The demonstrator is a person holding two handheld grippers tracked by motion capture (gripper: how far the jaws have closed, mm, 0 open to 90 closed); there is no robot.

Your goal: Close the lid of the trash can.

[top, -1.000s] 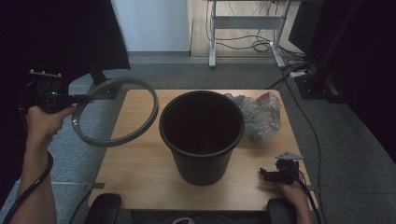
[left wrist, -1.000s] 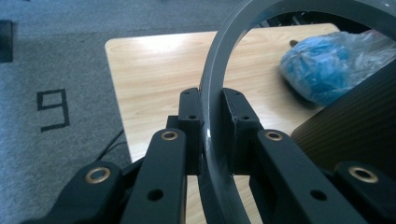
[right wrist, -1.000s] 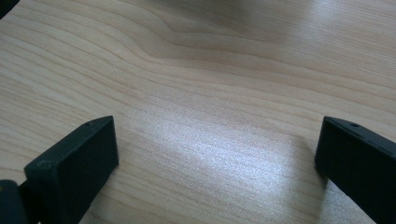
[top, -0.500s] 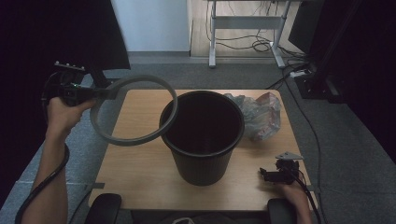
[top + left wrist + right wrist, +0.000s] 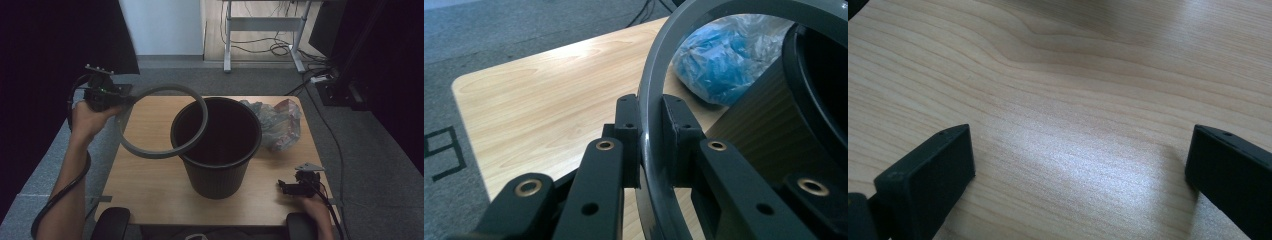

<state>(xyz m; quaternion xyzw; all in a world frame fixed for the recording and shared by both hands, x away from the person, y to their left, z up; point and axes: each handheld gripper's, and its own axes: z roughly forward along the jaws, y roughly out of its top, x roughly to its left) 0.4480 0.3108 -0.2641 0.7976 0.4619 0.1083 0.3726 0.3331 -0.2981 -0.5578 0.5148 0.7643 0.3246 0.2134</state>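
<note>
Grey plastic ring (image 5: 162,121) hangs tilted above the wooden bench (image 5: 150,175), overlapping the black bin's (image 5: 217,150) left rim, pinched by the left hand-held gripper (image 5: 120,101). Right hand-held gripper (image 5: 287,188) rests spread on the bench.

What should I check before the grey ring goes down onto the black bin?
1. Grip on the ring: ok. The left gripper has its jaws shut on the band.
2. Ring lined up with the bin: not ok. In the high view it overlaps just the near left part of the rim and is offset toward the left gripper.
3. Ring level: not ok. It hangs tilted.
4. Bin mouth free: ok. Nothing sits across the opening, though the inside is too dark to see.
5. Crumpled plastic bag: ok. It lies beside the bin, off the rim.
6. Right gripper: ok. Jaws open, low over the table, apart from the bin.
</note>
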